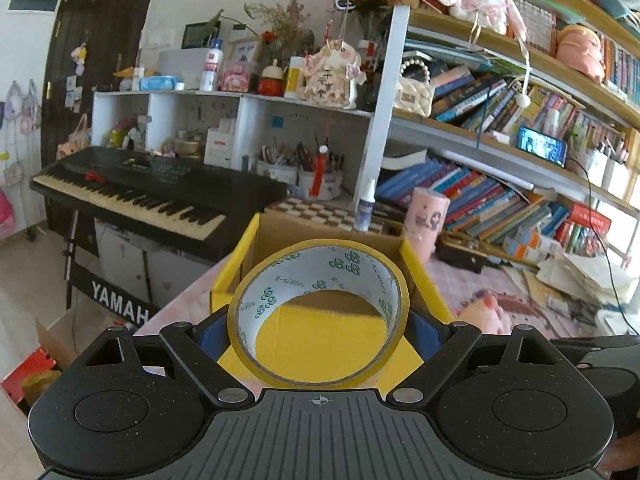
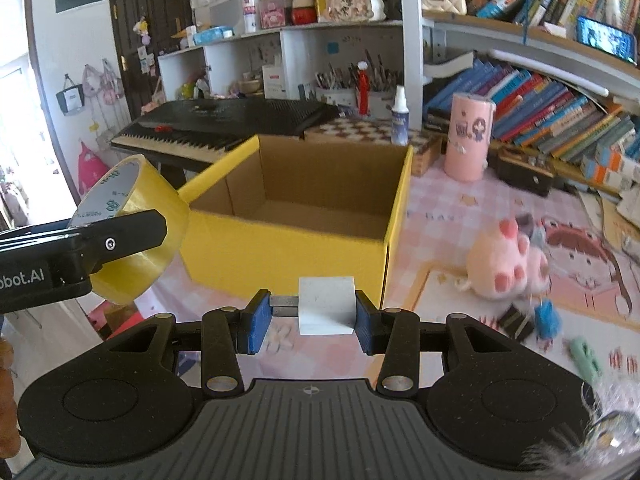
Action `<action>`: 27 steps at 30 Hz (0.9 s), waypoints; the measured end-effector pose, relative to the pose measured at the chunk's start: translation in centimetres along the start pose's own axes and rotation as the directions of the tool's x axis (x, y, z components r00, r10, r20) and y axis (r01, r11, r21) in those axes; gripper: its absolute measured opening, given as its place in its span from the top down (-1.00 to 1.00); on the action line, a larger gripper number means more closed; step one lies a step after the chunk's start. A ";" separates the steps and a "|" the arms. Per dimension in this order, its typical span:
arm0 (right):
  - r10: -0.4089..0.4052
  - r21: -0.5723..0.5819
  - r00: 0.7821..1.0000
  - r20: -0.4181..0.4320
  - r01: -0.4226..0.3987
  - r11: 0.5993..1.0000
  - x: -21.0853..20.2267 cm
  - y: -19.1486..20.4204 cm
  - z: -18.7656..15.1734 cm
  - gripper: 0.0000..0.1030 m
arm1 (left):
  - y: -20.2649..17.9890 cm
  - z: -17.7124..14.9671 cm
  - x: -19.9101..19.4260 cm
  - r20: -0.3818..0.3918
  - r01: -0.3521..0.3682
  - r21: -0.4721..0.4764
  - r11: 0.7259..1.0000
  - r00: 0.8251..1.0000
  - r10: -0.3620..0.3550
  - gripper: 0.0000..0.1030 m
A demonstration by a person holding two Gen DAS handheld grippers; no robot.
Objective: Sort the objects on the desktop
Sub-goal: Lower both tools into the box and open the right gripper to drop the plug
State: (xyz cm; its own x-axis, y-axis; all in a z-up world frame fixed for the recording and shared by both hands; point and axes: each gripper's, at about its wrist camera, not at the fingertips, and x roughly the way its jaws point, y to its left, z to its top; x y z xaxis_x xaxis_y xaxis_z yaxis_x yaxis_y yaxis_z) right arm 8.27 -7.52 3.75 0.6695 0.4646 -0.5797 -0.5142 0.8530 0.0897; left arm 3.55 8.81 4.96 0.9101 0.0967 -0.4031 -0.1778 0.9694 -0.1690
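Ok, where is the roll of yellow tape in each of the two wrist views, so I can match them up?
Left wrist view: the roll of yellow tape sits at lower centre, gripped between the left gripper's blue fingers, its hole facing the camera.
Right wrist view: the roll is at the left edge, seen from the side.
Shared landmark: the open yellow cardboard box, just beyond the tape in both.

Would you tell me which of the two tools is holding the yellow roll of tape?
The left tool: its pads clamp the yellow tape roll, while the right tool grips a small white block.
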 end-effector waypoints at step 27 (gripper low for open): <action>0.096 -0.191 0.995 -0.003 -0.094 0.977 10.7 -7.6 8.9 0.22 | -3.6 3.6 11.9 -0.049 -0.111 -0.002 0.994 0.993 0.110 -0.75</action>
State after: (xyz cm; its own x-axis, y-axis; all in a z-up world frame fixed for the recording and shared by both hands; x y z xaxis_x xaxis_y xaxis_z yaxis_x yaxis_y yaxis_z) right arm 24.16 -6.92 4.05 0.6158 0.5434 -0.5705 -0.6678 0.7443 -0.0120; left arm 16.36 7.32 4.01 0.8656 0.1919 -0.4626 -0.2782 0.9523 -0.1255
